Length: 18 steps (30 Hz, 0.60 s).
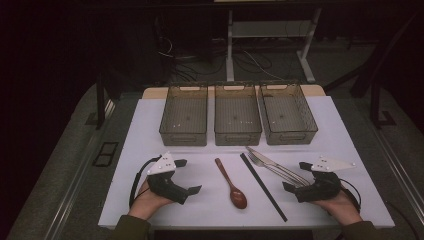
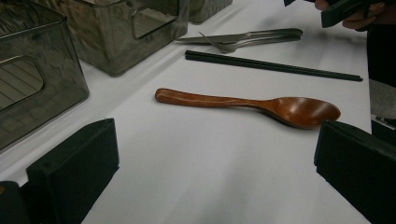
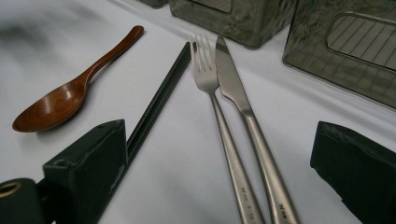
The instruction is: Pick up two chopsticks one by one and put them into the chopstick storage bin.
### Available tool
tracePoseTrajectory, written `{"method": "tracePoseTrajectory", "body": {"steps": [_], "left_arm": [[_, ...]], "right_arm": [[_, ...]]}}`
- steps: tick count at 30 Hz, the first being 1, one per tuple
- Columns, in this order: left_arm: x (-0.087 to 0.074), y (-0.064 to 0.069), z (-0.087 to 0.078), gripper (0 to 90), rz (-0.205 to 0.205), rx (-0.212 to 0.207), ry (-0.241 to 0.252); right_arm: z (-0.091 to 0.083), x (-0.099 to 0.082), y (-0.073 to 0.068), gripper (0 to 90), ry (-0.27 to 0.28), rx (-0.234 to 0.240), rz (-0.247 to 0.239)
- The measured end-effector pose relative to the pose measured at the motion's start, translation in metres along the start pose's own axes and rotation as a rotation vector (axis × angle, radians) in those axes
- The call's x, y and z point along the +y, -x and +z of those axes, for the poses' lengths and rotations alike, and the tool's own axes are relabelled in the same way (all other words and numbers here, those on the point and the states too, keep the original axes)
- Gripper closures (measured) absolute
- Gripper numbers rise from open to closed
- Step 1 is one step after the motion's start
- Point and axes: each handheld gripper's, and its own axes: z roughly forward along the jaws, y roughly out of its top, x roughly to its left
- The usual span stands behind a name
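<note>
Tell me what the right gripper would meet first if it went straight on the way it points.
Probably the fork and knife, lying side by side between the open right gripper's fingers. Beyond them stand the bins.

On the white table [image 1: 150, 130], three grey see-through bins [image 1: 237, 114] stand side by side along the far edge. Nearer lie a wooden spoon [image 1: 232, 185], black chopsticks [image 1: 263, 187], and a metal fork [image 1: 274, 169] touching a knife [image 1: 270, 161], left to right. The left hand-held gripper [image 1: 184, 176] rests at the near left, jaws wide apart with nothing between them. The right hand-held gripper [image 1: 296, 176] sits at the near right, jaws spread wide around the fork and knife handles.
</note>
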Motion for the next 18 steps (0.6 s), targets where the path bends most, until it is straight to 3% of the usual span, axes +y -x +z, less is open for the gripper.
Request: {"method": "tracePoseTrajectory", "body": {"steps": [11, 14, 18], "left_arm": [[-0.0020, 0.0018, -0.0010, 0.0, -0.005, 0.002, 0.000], [-0.0030, 0.0026, -0.0020, 0.0, -0.002, 0.007, -0.004], [-0.0038, 0.0029, -0.0031, 0.0, -0.001, 0.007, 0.001]], "right_arm": [[0.0014, 0.0021, 0.0004, 5.8, -0.028, -0.008, 0.012], [0.0012, 0.0038, -0.0018, 13.5, -0.028, -0.006, 0.014], [0.0049, 0.0068, -0.0046, 15.5, -0.048, -0.002, 0.018]]}}
